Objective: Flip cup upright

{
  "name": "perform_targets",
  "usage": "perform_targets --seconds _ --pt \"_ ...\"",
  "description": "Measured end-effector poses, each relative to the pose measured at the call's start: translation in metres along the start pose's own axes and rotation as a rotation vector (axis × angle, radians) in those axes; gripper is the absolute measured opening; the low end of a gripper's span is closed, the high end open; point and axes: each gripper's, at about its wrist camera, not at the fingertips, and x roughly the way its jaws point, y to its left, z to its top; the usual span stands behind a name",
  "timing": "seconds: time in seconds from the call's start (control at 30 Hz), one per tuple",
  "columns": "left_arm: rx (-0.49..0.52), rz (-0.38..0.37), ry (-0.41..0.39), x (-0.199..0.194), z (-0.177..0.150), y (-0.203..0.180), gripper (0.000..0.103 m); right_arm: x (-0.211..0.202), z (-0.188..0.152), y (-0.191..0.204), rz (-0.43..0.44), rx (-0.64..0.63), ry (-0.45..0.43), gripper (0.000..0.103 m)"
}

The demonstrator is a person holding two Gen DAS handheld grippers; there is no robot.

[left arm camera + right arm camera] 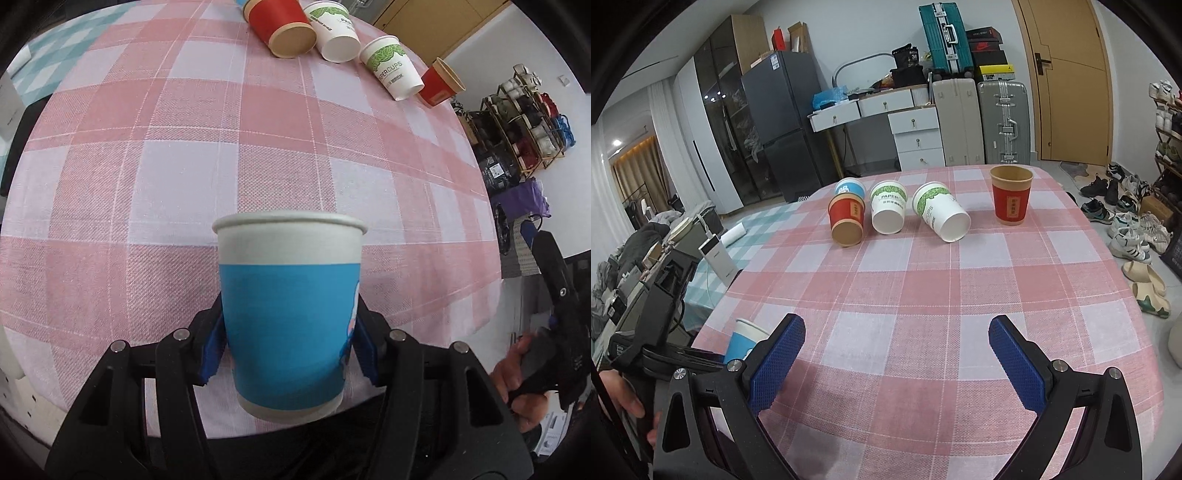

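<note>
The left claw (290, 354) squeezes the blue cup (290, 314), mouth up, at the near edge of the desk (147, 184). Not let go yet. The right claw (895, 354) is wide open, holding nothing.

the surface (184, 166) is viewed closely from the left wrist, more widely from the right; the far cups (886, 212) are shared.
</note>
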Motion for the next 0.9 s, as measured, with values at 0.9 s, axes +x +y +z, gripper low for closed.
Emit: perform_targets --seconds 0.9 --pt "0.008 0.212 -0.462 -0.135 -0.008 0.001 0.085 -0.008 0.007 0.058 0.127 -0.088 -0.005 0.102"
